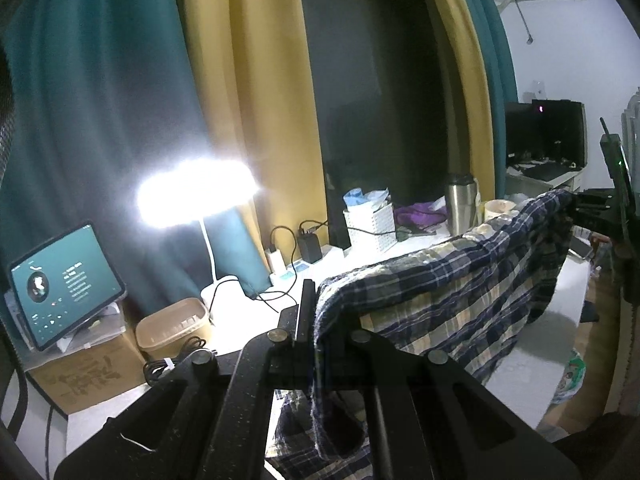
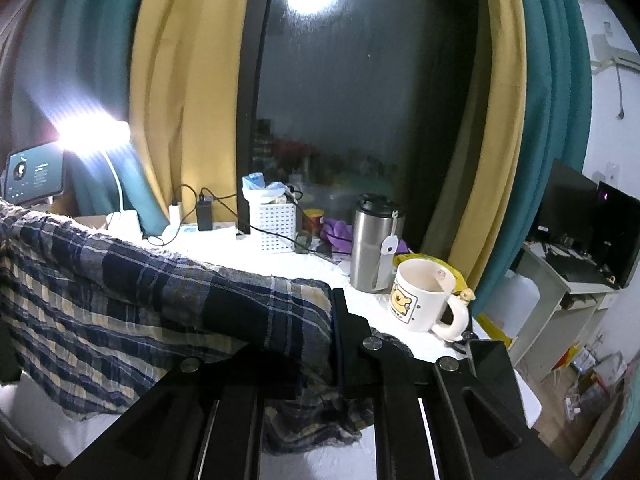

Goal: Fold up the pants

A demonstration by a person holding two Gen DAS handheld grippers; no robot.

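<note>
two grippers share one load here: the plaid pants (image 1: 448, 280) hang stretched between them above the white bench (image 2: 360, 276), the top edge pulled into a fairly straight line while the rest of the cloth droops toward the bench surface. holding them aloft by two spots on one edge looks like a way to let the fabric fall flat under its own weight before it is laid down or doubled over.

behind it all, teal and mustard curtains (image 1: 248, 80) frame a dark window, and a desk lamp (image 1: 196, 192) glares at the left end of the bench beside a lit tablet (image 1: 64, 268).

the left gripper (image 1: 312, 320) has its fingers clenched on one end of the cloth, a fold of plaid spilling down between them. the right gripper (image 2: 334, 332) is likewise clamped on the other end, the fabric bunching below its fingers.

closer to the right end stand a steel tumbler (image 2: 374, 244) and a bear mug (image 2: 424, 296), just beside the held corner; i'd judge the mug the thing most likely to be caught if the cloth swings that way.
</note>
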